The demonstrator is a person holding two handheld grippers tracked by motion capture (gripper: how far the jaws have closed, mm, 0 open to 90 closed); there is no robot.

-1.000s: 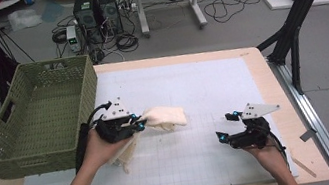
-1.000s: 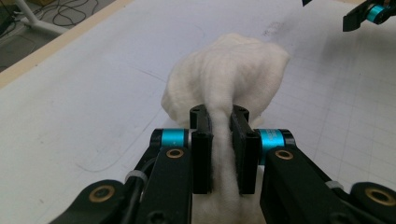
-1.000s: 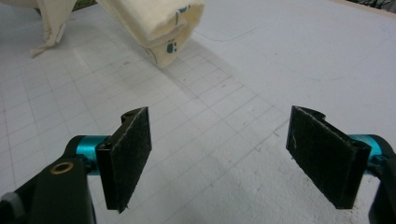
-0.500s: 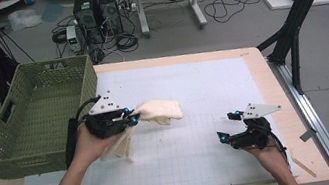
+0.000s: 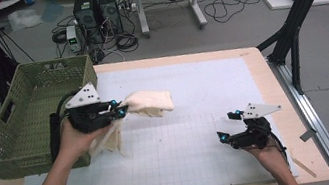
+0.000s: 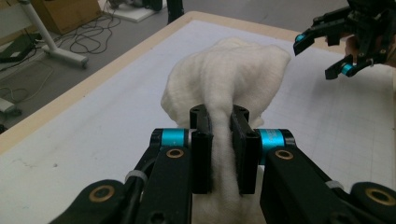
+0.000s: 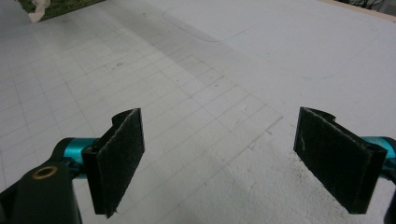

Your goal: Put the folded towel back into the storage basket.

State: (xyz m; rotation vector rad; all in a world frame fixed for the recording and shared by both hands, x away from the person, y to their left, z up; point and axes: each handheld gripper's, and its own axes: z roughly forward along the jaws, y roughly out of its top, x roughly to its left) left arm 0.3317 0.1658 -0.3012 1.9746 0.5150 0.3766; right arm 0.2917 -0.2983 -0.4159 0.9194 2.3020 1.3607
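A green basket sits at the table's left edge. Just right of it, the left gripper pinches a cream cloth and holds it in the air above the white mat; one end of the cloth juts out past the jaws toward the table's middle, the other end hangs down below the hand. In the left gripper view the cloth is squeezed tight between the two black pads. Well to the right, near the table's front edge, the right gripper hovers low over the mat, its jaws spread wide with nothing between them; they have just been opening.
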